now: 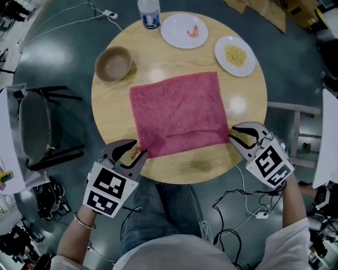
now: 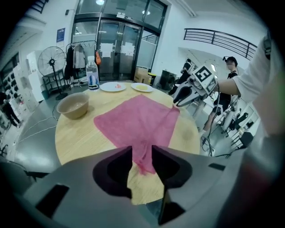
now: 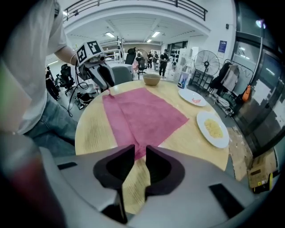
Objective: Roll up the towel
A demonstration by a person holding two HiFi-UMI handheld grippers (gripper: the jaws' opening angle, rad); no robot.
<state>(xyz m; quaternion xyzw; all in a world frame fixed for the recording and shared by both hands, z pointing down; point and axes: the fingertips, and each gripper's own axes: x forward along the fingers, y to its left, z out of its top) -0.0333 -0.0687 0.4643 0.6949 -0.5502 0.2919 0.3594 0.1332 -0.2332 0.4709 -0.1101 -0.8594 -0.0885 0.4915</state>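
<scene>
Head view: the towel (image 1: pixel 177 111) lies flat in the middle of the counter (image 1: pixel 243 100), its near edge seemingly turned over in a narrow fold. The left gripper (image 1: pixel 132 150) and right gripper (image 1: pixel 240 134) sit at its two near corners.

Left gripper view: the jaws are a little apart, with the corner loose between them.

Right gripper view: the jaws are barely apart, with the corner in the gap and apparently unpinched.

For a good roll, grip both corners level and turn them away together, keeping the roll tight and even.

Table (image 1: pixel 243 100) — bowl (image 1: pixel 113 63), bottle (image 1: pixel 149 13), left plate (image 1: pixel 184 30), right plate (image 1: pixel 235 56).
</scene>
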